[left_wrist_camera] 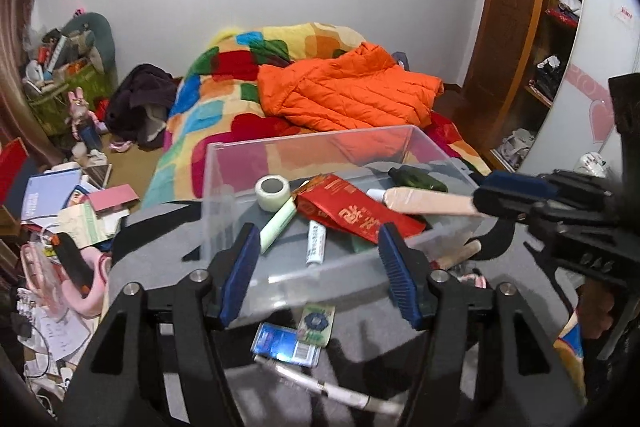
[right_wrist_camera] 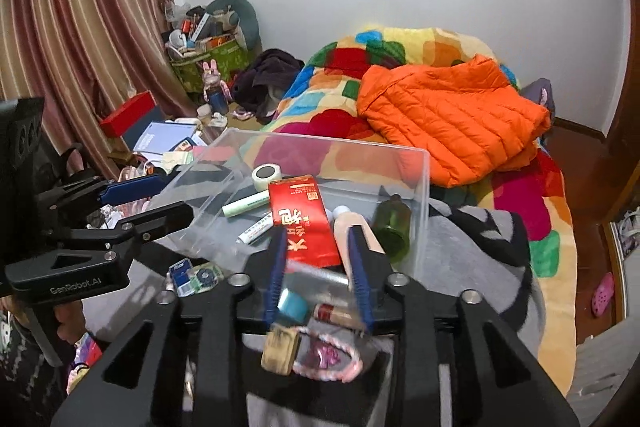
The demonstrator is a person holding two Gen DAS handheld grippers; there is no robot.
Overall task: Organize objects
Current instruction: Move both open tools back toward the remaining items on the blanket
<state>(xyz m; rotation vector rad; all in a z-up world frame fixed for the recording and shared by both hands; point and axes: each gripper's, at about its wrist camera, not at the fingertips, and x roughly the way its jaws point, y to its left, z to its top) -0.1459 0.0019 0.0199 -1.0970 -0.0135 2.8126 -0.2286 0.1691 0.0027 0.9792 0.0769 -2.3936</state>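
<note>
The clear plastic box (left_wrist_camera: 320, 163) is open at the top, so a gripper can enter it from above. Its floor is crowded: a tape roll (left_wrist_camera: 272, 191) and a pale green tube (left_wrist_camera: 278, 225) on the left, a white tube (left_wrist_camera: 316, 243) in the middle, a red packet (left_wrist_camera: 360, 213) across the centre, and a beige bottle (left_wrist_camera: 424, 201) with a dark green bottle (left_wrist_camera: 416, 179) on the right. Bare floor shows only near the far wall.

In front of the box, a blue-and-white packet (left_wrist_camera: 286, 343), a small card (left_wrist_camera: 316, 323) and a white pen (left_wrist_camera: 320, 385) lie on the grey cloth (left_wrist_camera: 460, 359).

The right gripper (right_wrist_camera: 318, 267) has its jaws narrow, with the box's near wall just ahead.
</note>
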